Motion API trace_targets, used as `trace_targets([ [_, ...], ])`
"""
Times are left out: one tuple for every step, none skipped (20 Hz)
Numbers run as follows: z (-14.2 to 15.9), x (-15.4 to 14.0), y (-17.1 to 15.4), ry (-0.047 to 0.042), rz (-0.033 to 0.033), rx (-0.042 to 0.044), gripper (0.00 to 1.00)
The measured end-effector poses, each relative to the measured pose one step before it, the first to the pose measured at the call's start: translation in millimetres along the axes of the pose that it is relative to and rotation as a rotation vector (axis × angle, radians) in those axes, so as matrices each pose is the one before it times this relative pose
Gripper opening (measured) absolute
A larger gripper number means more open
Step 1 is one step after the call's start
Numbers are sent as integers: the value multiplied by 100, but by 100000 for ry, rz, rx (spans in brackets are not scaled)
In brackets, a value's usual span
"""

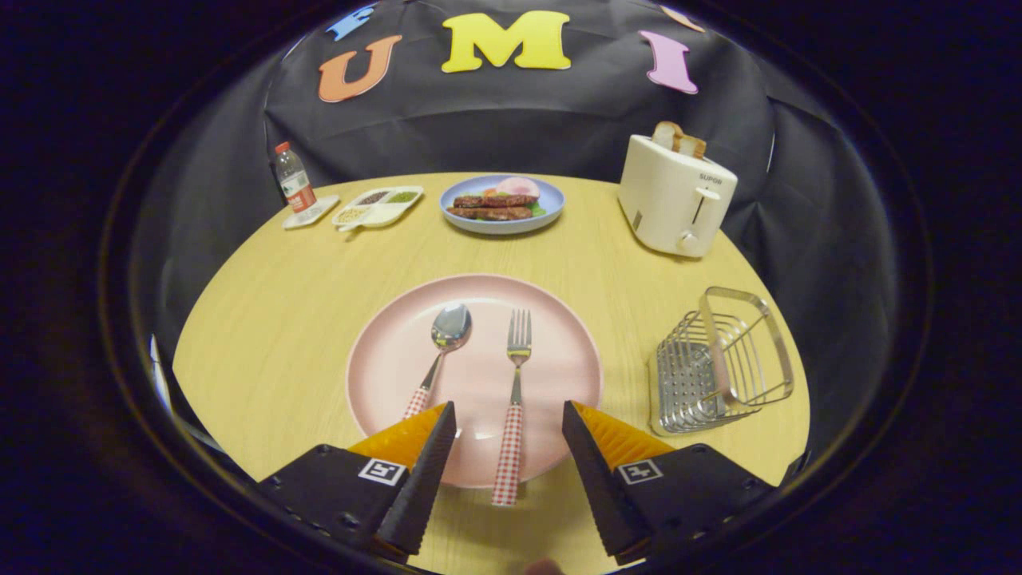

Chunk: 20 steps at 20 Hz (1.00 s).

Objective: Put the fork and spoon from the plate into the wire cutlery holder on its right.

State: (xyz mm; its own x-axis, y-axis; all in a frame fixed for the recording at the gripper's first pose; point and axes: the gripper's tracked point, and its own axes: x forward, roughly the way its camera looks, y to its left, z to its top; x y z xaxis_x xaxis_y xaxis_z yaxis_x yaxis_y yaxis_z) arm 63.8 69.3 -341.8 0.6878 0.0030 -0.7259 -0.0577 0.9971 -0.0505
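In the gripper view we see the fork point(515, 399) lying lengthwise on the pink plate point(383, 351), tines pointing away from us. Its checked handle runs back over the plate's near rim and sits in the gap between the two fingers of our hand-held gripper point(509, 419), touching neither. The spoon point(439, 351) lies beside the fork on its left, bowl up, and its handle end slips behind the left finger. The wire cutlery holder point(722, 359) stands on the bench point(271, 319) to the right of the plate, beyond the right finger and apart from it.

Our hand-held gripper is spread wide and grasps nothing; the fingers hang over the near part of the plate.

Farther back on the bench we see a blue plate point(551, 209) of food, a toaster point(675, 196) with bread in it, a divided dish point(379, 206) and a bottle point(293, 177).
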Motion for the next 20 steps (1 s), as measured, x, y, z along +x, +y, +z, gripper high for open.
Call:
trace_targets([
  [-488,948,-258,2147,-1238,-941,80],
  [-286,448,-171,1456,-833,-557,68],
  [-205,158,69,1743,-563,-100,55],
  [-175,210,-212,1493,-1784,-46,43],
  [-210,-119,12,1222,237,553,31],
  [-86,46,77,813,-303,749,23],
  [-104,-49,-171,892,-88,-46,11],
  [13,-215,75,929,995,-17,11],
  [-161,72,-55,1358,61,936,7],
  [-2,-505,-82,1711,1089,692,3],
  [95,-596,162,1187,1557,1705,3],
  [366,-903,-123,443,551,1708,2],
  [583,-1166,-95,190,1178,1159,2],
  [696,-1342,26,250,1413,1182,2],
  [963,-1536,-86,-21,1660,954,3],
  [939,-1571,-193,368,1193,1247,3],
  [942,-1701,-188,795,2059,1453,2],
  [958,-1703,-492,1536,1014,1104,2],
  [867,-1515,-913,1250,340,1034,2],
  [738,-1433,-1212,1692,-249,412,2],
])
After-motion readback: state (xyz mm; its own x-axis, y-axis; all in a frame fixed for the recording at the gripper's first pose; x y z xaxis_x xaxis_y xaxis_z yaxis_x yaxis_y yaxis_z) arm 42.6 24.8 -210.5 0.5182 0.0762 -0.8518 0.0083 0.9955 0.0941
